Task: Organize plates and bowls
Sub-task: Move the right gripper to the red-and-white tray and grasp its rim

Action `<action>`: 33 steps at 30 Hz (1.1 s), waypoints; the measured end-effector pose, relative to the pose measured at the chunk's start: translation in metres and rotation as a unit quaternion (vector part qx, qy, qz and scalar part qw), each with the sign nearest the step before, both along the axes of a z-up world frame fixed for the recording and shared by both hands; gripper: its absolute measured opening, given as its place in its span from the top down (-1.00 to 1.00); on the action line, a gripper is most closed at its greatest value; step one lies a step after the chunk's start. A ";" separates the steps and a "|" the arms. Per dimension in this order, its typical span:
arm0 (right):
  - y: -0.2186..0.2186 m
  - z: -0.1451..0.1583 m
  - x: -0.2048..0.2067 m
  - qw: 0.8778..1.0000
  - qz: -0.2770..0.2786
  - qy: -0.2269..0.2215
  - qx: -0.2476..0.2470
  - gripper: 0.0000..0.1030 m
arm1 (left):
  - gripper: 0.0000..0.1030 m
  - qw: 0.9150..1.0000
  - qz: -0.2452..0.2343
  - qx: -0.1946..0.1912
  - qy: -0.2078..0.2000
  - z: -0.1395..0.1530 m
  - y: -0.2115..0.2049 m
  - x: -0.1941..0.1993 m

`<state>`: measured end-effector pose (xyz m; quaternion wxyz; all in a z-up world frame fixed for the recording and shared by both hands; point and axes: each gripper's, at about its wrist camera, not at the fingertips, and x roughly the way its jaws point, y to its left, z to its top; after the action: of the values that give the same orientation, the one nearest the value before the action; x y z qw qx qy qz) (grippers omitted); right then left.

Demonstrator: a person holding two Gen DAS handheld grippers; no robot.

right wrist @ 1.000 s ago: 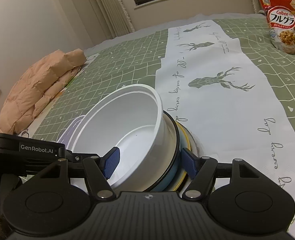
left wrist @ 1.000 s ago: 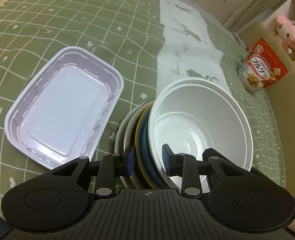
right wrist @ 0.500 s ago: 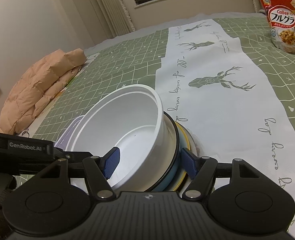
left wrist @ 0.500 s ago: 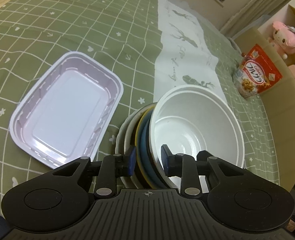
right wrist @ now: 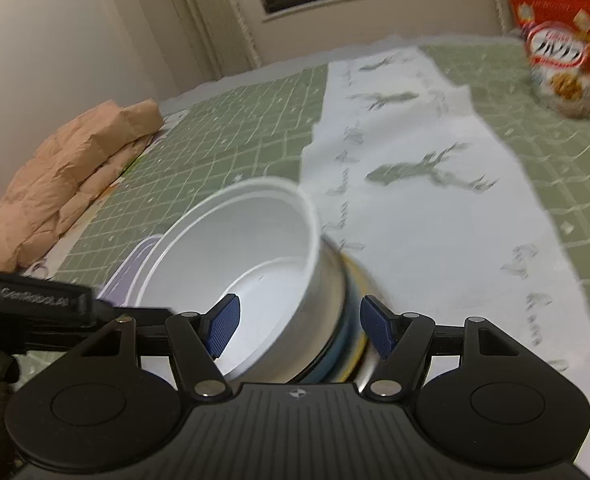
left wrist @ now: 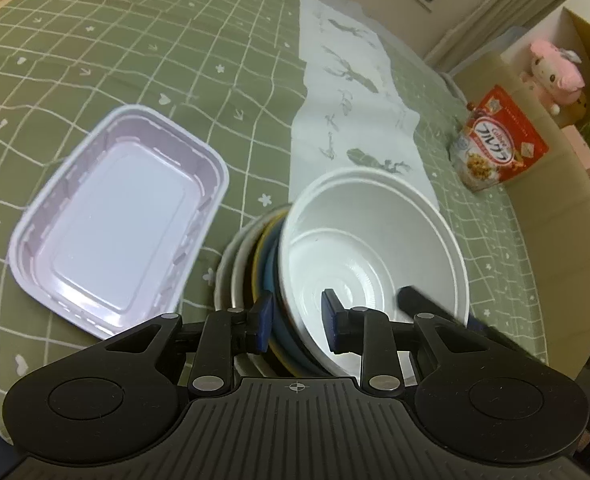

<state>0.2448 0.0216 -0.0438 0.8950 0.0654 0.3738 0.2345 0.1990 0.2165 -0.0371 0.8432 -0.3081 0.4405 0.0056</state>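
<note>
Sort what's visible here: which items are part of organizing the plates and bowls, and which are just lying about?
Job:
white bowl
stacked plates beneath it
lavender tray
left gripper
right gripper

Lying about:
cereal bag
pink plush toy
folded peach blanket
deer-print cloth

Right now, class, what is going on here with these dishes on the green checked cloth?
A person holds a gripper in each hand, both working on one stack of dishes tipped on edge: a white bowl leaning against several plates. The left gripper has just been closing, its jaws straddling the bowl's rim and the nearest plates. The right gripper spans the bowl and plates from the other side. An empty lilac tray lies beside the stack, and a cereal bag stands further off.
</note>
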 end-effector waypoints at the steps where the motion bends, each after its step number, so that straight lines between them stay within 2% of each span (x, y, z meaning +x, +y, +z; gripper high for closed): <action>1: -0.003 0.004 0.001 1.000 -0.006 -0.006 -0.003 -0.32 | 0.43 1.000 0.001 -0.001 -0.005 0.002 0.003 -0.002; 5: -0.012 0.026 0.005 0.999 -0.023 -0.031 -0.016 -0.32 | 0.43 0.999 0.012 -0.008 -0.035 0.013 0.024 -0.014; 8: -0.006 0.044 0.009 0.998 -0.015 -0.044 -0.039 -0.32 | 0.43 0.998 0.036 0.004 -0.059 0.022 0.045 -0.026; 12: 0.028 0.078 0.018 0.996 0.034 -0.057 -0.065 -0.32 | 0.43 0.990 0.088 0.063 -0.090 0.033 0.082 -0.041; 14: 0.050 0.091 0.024 0.995 0.062 -0.045 -0.065 -0.33 | 0.43 0.985 0.113 0.095 -0.086 0.032 0.100 -0.042; 17: 0.094 0.100 0.040 0.993 0.107 0.003 -0.057 -0.33 | 0.43 0.982 0.129 0.123 -0.058 0.020 0.122 -0.036; 19: 0.130 0.099 0.050 0.989 0.129 0.030 -0.069 -0.33 | 0.42 0.983 0.123 0.126 -0.045 0.012 0.130 -0.031; 22: 0.175 0.089 0.062 0.982 0.146 0.047 -0.110 -0.33 | 0.42 0.985 0.102 0.136 -0.034 0.002 0.131 -0.021; 24: 0.201 0.074 0.073 0.976 0.149 0.070 -0.143 -0.33 | 0.42 0.988 0.085 0.121 -0.041 -0.001 0.132 -0.022; 28: 0.226 0.038 0.089 0.963 0.140 0.138 -0.185 -0.33 | 0.42 0.990 0.065 0.105 -0.066 -0.005 0.131 -0.023; 33: 0.241 0.008 0.092 0.954 0.133 0.170 -0.210 -0.33 | 0.42 0.986 0.056 0.150 -0.039 -0.023 0.125 -0.006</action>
<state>0.3373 0.2623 -0.0357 0.7723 -0.1349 0.5669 0.2529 0.1925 0.3416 -0.0597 0.8949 -0.2025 0.3831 0.1069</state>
